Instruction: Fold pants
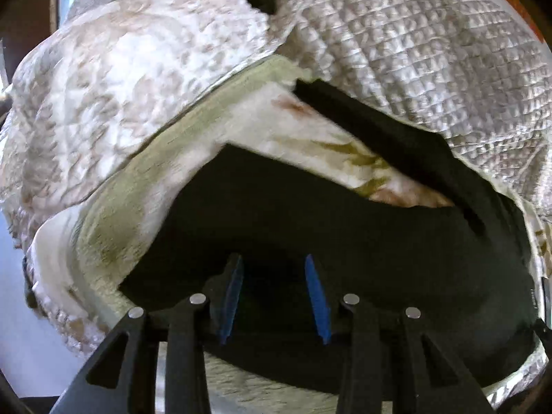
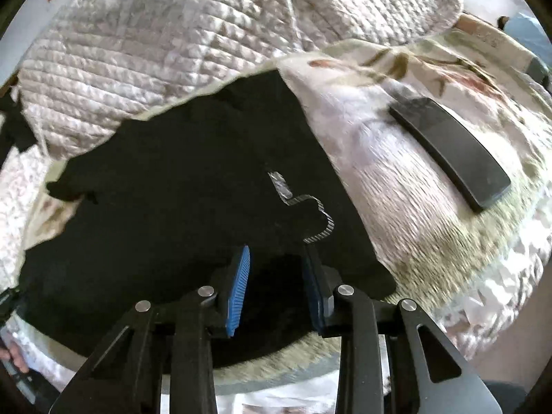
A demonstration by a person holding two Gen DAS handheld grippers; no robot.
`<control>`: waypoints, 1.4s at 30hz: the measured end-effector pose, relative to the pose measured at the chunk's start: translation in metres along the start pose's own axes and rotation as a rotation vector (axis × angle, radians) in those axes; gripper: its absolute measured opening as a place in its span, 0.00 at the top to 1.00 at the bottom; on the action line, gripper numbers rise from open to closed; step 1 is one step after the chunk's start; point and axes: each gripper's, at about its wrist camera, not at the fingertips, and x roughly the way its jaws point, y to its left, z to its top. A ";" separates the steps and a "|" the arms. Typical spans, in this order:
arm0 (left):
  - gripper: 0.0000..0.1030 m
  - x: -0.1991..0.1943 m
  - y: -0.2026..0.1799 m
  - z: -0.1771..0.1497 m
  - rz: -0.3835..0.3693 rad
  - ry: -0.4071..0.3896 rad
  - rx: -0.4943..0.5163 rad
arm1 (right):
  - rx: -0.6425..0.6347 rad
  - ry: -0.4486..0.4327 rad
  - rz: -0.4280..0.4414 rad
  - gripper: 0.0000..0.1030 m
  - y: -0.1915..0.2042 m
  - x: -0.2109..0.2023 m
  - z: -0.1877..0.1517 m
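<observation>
Black pants [image 1: 345, 234] lie spread on a floral bedsheet [image 1: 276, 127]. They also show in the right wrist view [image 2: 172, 189], with a grey patterned drawstring [image 2: 310, 214] lying on them. My left gripper [image 1: 274, 262] is open, low over the black fabric near its front edge, with nothing between its blue pads. My right gripper [image 2: 276, 258] is open just above the pants, close to the drawstring end, holding nothing.
A quilted white blanket [image 1: 414, 51] is bunched at the back of the bed and shows in the right wrist view [image 2: 155, 51] too. A dark flat phone [image 2: 448, 151] lies on the sheet right of the pants. The bed's front edge [image 2: 276, 372] runs below my fingers.
</observation>
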 end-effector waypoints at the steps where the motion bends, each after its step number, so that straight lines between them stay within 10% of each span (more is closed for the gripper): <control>1: 0.60 0.000 -0.008 0.003 -0.012 -0.006 0.020 | -0.025 -0.007 0.013 0.68 0.005 0.000 0.004; 10: 0.49 0.026 -0.059 0.045 -0.030 0.008 0.153 | -0.255 0.066 0.074 0.68 0.064 0.053 0.049; 21: 0.49 0.053 -0.031 0.045 0.108 0.020 0.070 | -0.116 0.092 0.031 0.64 0.034 0.078 0.056; 42: 0.44 0.032 -0.097 0.015 -0.084 -0.007 0.247 | -0.308 0.026 0.216 0.56 0.095 0.053 0.025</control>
